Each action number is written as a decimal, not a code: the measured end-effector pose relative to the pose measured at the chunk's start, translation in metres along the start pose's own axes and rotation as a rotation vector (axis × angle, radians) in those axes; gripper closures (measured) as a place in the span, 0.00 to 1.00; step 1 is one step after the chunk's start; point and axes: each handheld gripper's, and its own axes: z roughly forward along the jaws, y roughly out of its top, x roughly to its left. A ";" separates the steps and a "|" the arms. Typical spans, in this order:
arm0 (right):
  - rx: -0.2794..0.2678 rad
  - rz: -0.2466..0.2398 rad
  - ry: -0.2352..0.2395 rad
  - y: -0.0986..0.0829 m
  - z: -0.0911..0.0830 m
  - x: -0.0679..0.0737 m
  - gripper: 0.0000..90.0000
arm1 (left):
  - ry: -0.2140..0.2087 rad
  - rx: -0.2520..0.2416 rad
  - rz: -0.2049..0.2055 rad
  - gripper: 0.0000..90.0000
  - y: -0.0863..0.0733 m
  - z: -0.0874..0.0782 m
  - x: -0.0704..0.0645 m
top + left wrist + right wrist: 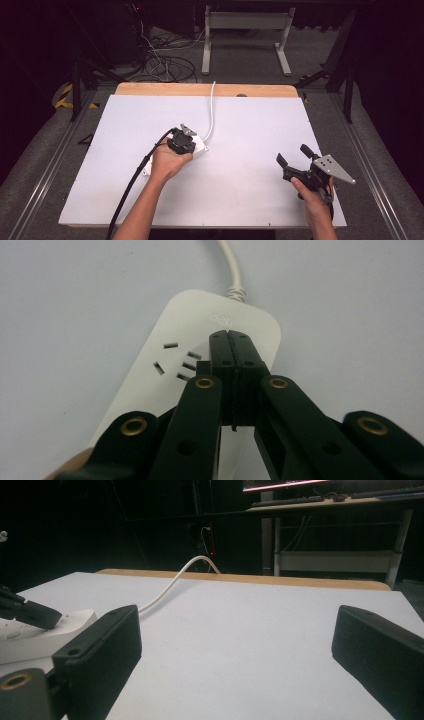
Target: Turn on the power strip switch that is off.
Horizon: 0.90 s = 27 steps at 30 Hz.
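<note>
A white power strip [201, 146] lies near the middle of the white table [250, 125], and its white cable [212, 107] runs off toward the far edge. My left gripper [183, 139] is shut, with its tips down on the strip's top. In the left gripper view the closed jaws [231, 337] rest near the cable end of the strip [160, 385], just right of a socket [175, 362]; nothing shows between them. My right gripper [294, 154] is held open above the table's right side, well apart from the strip [35, 635], with nothing between its fingers [105, 645].
A wooden strip [200, 89] borders the table's far edge. Beyond it are floor cables [165, 62] and a grey desk frame [245, 30]. The left gripper's black cable [132, 185] trails to the near edge. Bare white table lies between the two grippers.
</note>
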 end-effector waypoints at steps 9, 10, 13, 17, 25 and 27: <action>-0.006 0.006 -0.003 0.001 -0.002 -0.001 0.07 | -0.009 -0.237 -0.040 1.00 -0.007 -0.028 0.006; -0.006 0.006 -0.003 0.000 -0.002 -0.001 0.07 | -0.006 -0.277 -0.044 1.00 -0.008 -0.036 0.008; -0.006 0.006 -0.003 0.001 -0.002 -0.001 0.07 | 0.014 -0.412 -0.073 1.00 -0.016 -0.063 0.014; -0.003 0.007 -0.004 0.001 -0.002 0.000 0.07 | 0.067 -0.579 -0.117 1.00 -0.037 -0.102 0.025; -0.002 0.002 -0.003 0.001 -0.002 0.001 0.07 | 0.146 -0.751 -0.142 1.00 -0.095 -0.145 0.045; 0.002 0.001 0.000 0.000 -0.001 0.001 0.07 | 0.155 -0.764 -0.151 1.00 -0.109 -0.145 0.047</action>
